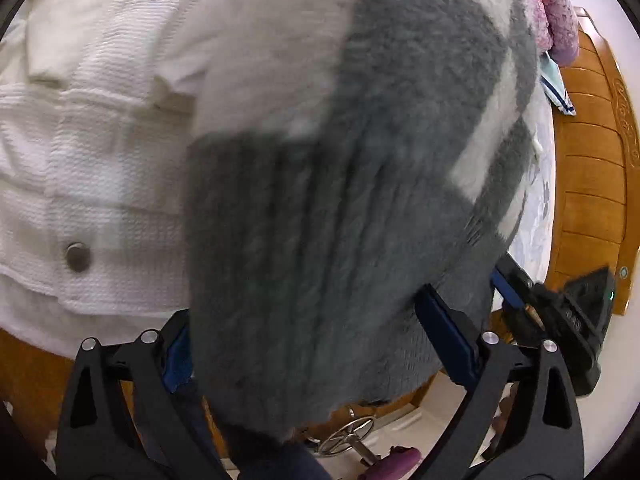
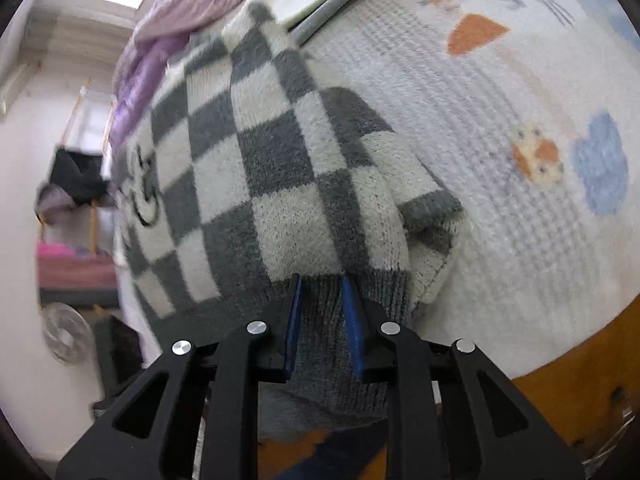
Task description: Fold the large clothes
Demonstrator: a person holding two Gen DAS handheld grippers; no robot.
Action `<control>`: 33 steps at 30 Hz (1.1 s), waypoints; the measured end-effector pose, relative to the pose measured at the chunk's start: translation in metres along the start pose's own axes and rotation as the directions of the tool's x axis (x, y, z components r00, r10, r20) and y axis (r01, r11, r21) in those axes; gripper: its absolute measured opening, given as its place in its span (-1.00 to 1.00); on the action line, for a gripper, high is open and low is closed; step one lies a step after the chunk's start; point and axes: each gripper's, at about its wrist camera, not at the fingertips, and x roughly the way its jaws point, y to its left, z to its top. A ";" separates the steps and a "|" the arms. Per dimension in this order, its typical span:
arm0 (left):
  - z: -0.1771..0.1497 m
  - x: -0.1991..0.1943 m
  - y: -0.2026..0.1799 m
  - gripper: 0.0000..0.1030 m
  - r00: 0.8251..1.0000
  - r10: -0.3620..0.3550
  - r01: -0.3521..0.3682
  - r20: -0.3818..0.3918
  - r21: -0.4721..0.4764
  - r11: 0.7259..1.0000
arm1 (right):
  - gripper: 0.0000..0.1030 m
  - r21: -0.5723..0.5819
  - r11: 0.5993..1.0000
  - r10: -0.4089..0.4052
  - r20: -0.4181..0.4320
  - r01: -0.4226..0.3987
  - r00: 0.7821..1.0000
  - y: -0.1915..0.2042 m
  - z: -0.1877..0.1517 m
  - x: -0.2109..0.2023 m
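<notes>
Black-framed and blue-padded, the left gripper (image 1: 312, 340) is seen spread wide, with a fuzzy grey-and-cream checked knitted sweater (image 1: 340, 184) draped down between its fingers (image 1: 444, 332). Whether the left pad presses on the knit cannot be told, since the fabric hides it; the right pad is seen beside the cloth, and no clenched grip is shown. To the left of the sweater, a white ribbed jacket with round metal snap buttons (image 1: 92, 152) is spread out. At the right edge, the other gripper's black body is glimpsed near the orange-brown wooden bed frame (image 1: 592, 168).

From the right wrist, the right gripper (image 2: 324, 312) is seen clenched narrowly on the sweater's grey ribbed hem (image 2: 320, 340), which is bunched between the blue pads. The checked body of the sweater (image 2: 256, 168) is stretched away from the fingers across a white waffle-textured bedspread with orange and blue cartoon prints (image 2: 500, 160), a folded sleeve lying on its right side. Purple and pink bedding (image 2: 168, 28) is piled beyond.
</notes>
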 end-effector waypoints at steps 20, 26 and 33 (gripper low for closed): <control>0.031 -0.087 -0.066 -0.39 0.955 -0.291 0.283 -0.052 -0.123 0.951 | 0.75 0.770 0.269 0.449 0.431 -0.578 0.783 -0.062 -0.184 0.013; 0.041 -0.092 -0.056 -0.39 0.945 -0.312 0.296 -0.100 -0.145 0.944 | 0.80 0.694 0.026 0.511 0.609 -0.719 0.606 -0.036 -0.199 0.057; 0.053 -0.095 -0.047 -0.39 0.923 -0.352 0.329 -0.152 -0.159 0.931 | 0.80 0.541 -0.019 0.522 0.723 -0.841 0.453 -0.016 -0.190 0.066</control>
